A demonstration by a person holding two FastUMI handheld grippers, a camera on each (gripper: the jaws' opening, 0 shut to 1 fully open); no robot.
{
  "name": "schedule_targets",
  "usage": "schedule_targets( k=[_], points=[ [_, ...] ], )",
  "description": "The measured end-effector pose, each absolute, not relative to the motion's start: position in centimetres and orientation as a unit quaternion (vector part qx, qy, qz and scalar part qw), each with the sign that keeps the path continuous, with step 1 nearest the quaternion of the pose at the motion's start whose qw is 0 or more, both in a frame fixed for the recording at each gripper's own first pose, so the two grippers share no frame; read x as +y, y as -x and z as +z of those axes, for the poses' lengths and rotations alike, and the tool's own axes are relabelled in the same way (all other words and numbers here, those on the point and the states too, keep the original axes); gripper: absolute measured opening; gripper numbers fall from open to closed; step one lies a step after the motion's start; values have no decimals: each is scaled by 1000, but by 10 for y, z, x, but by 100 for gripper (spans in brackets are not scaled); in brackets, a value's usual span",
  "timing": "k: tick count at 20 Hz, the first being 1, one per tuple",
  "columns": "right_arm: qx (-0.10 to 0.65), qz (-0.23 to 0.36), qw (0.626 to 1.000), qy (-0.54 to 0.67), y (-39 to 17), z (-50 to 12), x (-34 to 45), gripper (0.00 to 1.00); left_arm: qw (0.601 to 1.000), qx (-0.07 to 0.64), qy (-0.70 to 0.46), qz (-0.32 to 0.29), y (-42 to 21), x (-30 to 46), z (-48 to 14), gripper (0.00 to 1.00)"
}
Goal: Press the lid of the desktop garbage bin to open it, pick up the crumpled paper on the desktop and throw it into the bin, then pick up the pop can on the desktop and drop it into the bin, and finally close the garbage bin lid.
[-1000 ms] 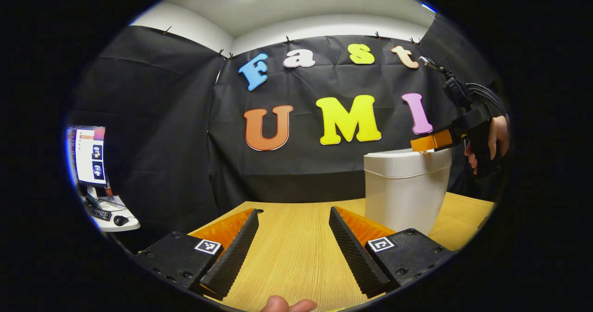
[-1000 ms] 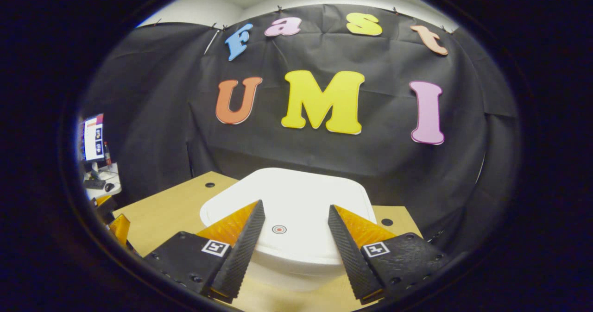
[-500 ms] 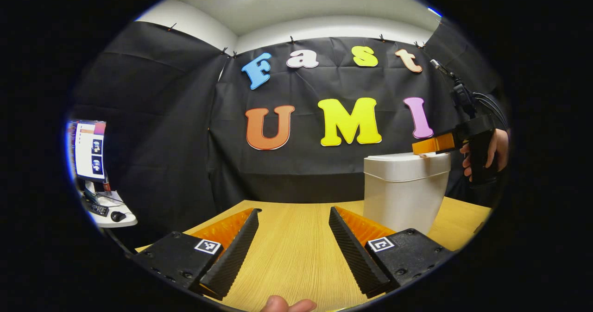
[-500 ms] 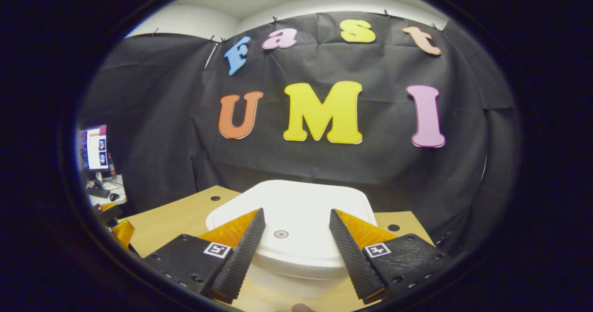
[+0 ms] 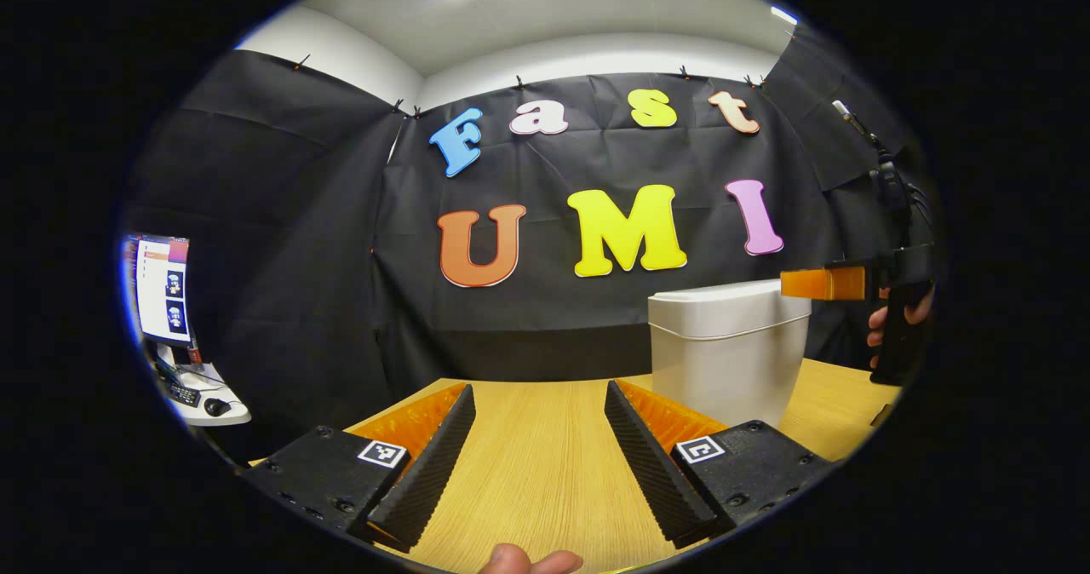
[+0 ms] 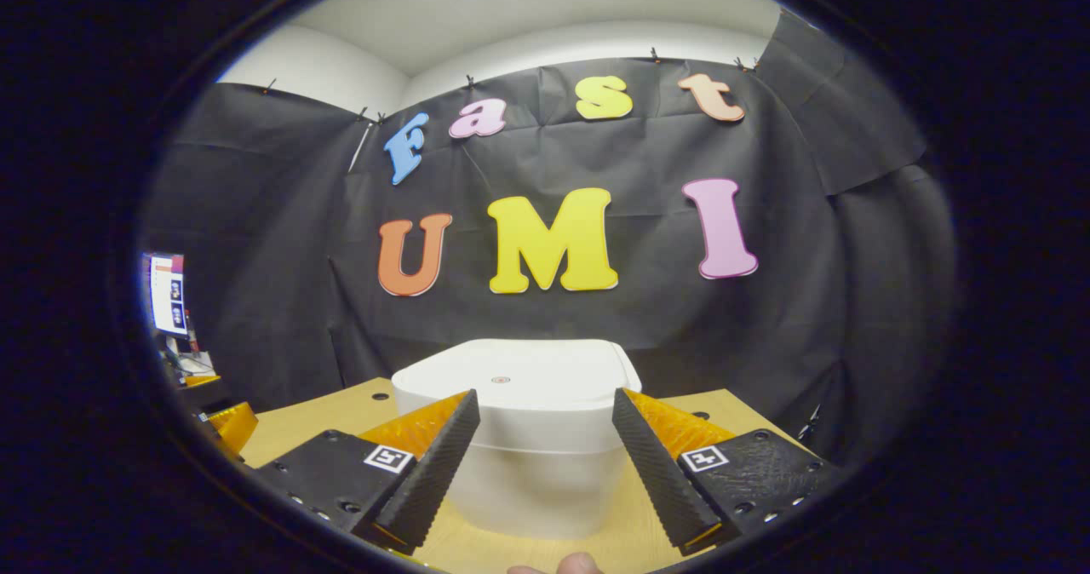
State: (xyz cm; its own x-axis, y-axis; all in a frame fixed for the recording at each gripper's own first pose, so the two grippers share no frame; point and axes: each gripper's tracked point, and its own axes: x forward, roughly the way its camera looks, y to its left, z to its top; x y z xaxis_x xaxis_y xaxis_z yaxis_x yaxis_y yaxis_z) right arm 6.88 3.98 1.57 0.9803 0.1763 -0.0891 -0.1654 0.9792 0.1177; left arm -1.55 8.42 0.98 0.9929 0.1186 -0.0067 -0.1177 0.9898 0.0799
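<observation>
We see the bin [image 6: 519, 438] with its lid [image 6: 511, 378] down flat on the desk [image 5: 528, 472]; no paper or can is visible. Both the left claw [image 5: 538, 446] and right claw [image 6: 545, 463] gape, gripping nothing, so we cannot tell whether we are at the start or the finish

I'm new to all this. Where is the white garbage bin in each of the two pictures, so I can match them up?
Left gripper view: the white garbage bin stands right of centre on the wooden table, lid shut.
Right gripper view: it sits low in the middle, straight ahead between that tool's own fingers.
Shared landmark: the computer monitor at the far left edge.
</observation>
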Motion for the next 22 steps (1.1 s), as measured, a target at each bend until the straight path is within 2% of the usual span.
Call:
schedule_targets(
  k=[3,6,8,9,12,13,18,20,21,22],
  points=[
    [42,72,995,-48,-38,4,34,96,998,-1,-45,48,22,71,17,98],
    [-11,53,998,7,-21,25,24,94,997,-14,-45,54,28,62,30,98],
    [-30,52,998,25,-12,32,28,99,999,-19,-32,40,27,51,29,98],
    [-34,62,997,23,-6,31,36,96,999,-14,-29,26,24,44,25,99],
    [-36,88,995,7,12,18,55,97,999,-14,-18,28,25,46,25,98],
    [-42,86,995,12,16,14,57,93,999,-16,-13,31,26,48,26,98],
    [-34,72,997,7,13,1,60,98,999,-13,-15,35,24,49,23,98],
    [-28,71,997,5,11,-2,61,93,999,-11,-16,32,21,49,20,98],
    [-26,71,997,5,10,-2,62,98,999,-7,-14,34,19,52,18,99],
    [-24,71,997,4,10,-2,61,95,999,-3,-12,36,19,54,15,98]
  ],
)
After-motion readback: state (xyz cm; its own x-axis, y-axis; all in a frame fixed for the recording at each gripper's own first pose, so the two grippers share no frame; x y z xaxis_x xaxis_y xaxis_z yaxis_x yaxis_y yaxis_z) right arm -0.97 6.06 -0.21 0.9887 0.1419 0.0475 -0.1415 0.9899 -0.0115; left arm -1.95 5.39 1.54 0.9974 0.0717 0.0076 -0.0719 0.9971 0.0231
